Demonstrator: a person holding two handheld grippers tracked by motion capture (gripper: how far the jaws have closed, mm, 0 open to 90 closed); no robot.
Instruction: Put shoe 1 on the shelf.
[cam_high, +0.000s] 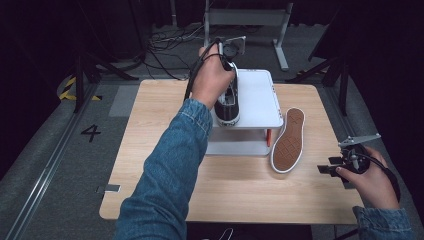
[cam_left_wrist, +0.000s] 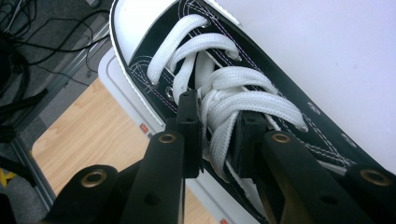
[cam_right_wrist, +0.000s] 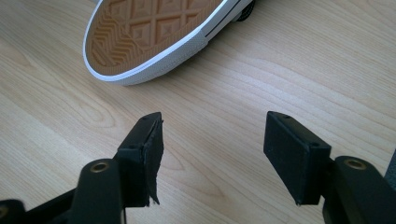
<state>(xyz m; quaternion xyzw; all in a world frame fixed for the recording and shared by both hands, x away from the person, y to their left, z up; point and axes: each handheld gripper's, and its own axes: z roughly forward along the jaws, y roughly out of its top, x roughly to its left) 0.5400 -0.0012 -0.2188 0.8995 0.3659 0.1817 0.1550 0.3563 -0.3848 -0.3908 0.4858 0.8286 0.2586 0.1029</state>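
Denim sleeves are seen at the bottom of the high view, each leading to a hand with a gripper. Laces (cam_left_wrist: 233, 100) of a black sneaker (cam_high: 228, 102) are clamped between the nearly closed jaws of the left gripper (cam_left_wrist: 217, 137), with one white strand pinched between the pads. That sneaker is set upright on the top of a small white shelf (cam_high: 260, 97), directly under the left gripper, its white toe cap pointing away from the jaws in the left gripper view. A lower tier of the shelf is visible beneath the top.

Jaws of the right gripper (cam_right_wrist: 212, 154) are held wide apart with nothing between them, low over bare wood. A second sneaker (cam_right_wrist: 154, 35) is laid on its side just ahead of these jaws, its tan patterned sole turned towards them; it is not touched. In the high view it lies beside the shelf, between the two grippers.

Everything is carried by a light wooden table (cam_high: 165, 150). Grey floor, black cables, dark stands and a painted numeral are seen around it, under dim surroundings.
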